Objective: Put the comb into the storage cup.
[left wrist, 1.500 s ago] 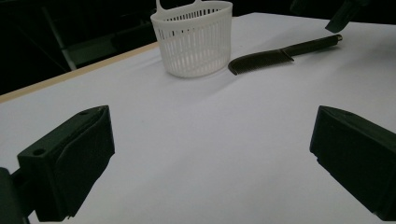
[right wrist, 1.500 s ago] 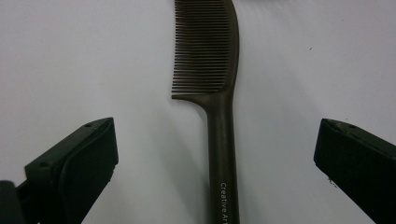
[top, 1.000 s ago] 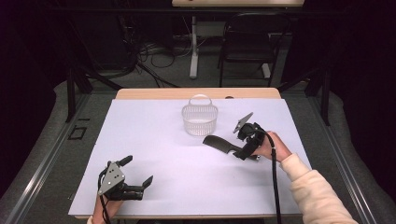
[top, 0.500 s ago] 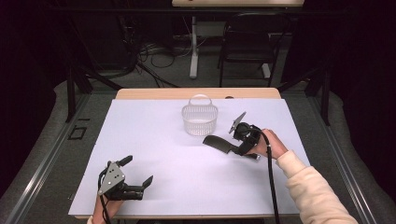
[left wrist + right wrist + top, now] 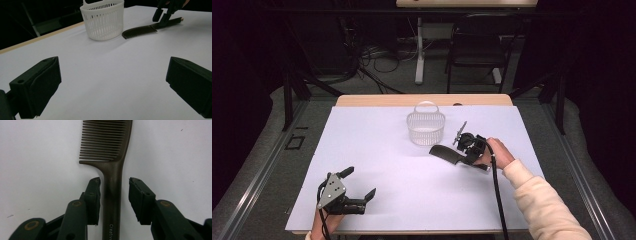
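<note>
Right gripper view: right gripper (image 5: 114,192) closing, straddles comb (image 5: 112,170) handle, gap showing | left gripper (image 5: 357,190) open.

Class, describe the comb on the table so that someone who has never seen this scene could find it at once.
Start at the white table and find the white basket near its far edge. Just right of the basket, flat on the surface, lies the comb, its handle between the jaws of the right claw. It is the one dark, toothed thing there.
</note>
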`<state>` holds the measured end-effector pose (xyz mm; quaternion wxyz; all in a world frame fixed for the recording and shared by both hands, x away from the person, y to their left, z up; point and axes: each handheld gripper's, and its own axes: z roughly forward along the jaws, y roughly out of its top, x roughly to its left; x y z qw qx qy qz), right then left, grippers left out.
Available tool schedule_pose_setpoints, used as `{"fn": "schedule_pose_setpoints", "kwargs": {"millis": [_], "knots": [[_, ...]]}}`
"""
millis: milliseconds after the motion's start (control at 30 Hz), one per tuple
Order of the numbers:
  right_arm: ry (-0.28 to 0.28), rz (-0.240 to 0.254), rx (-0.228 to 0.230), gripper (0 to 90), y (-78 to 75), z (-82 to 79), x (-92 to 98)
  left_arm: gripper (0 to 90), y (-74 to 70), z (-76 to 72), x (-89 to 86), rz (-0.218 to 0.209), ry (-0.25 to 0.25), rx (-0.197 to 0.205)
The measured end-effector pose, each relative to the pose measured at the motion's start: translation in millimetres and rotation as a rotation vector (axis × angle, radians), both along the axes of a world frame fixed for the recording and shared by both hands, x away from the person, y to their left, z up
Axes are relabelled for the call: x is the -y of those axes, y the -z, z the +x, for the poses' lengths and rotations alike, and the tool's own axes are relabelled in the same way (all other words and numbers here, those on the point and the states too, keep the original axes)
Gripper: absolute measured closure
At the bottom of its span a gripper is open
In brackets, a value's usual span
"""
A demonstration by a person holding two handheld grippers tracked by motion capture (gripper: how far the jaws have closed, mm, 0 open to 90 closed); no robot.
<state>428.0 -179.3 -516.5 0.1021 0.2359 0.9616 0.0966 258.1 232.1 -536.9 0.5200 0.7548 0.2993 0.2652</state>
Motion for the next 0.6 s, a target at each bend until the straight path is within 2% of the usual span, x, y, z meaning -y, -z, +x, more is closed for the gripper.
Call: {"fn": "schedule_pose_setpoints", "kwargs": {"millis": [33, 200, 233, 267, 533, 600], "knots": [[-0.008, 0.000, 0.008, 63.7, 1.2, 0.7, -1.0, 0.0, 0.0, 0.0, 0.0, 0.000, 0.000, 0.000], [-0.005, -0.029, -0.015, 67.6, 4.1, 1.8, -4.6, 0.0, 0.0, 0.0, -0.1, 0.000, -0.001, 0.000], [-0.005, -0.054, -0.029, 68.2, 3.1, 2.4, -5.0, 0.0, 0.0, -0.2, 0.0, 0.000, -0.002, 0.000], [-0.001, -0.042, -0.021, 69.0, 5.4, 2.5, -4.9, 0.0, -0.3, -0.4, 0.0, 0.000, -0.002, 0.003], [-0.002, -0.051, -0.051, 71.6, 9.1, 5.9, -3.3, 0.0, -0.1, -0.2, 0.1, 0.004, -0.001, 0.001], [0.000, -0.050, -0.045, 71.9, 9.3, 5.4, -3.6, 0.0, -0.1, -0.3, 0.3, 0.004, -0.001, 0.000]]}}
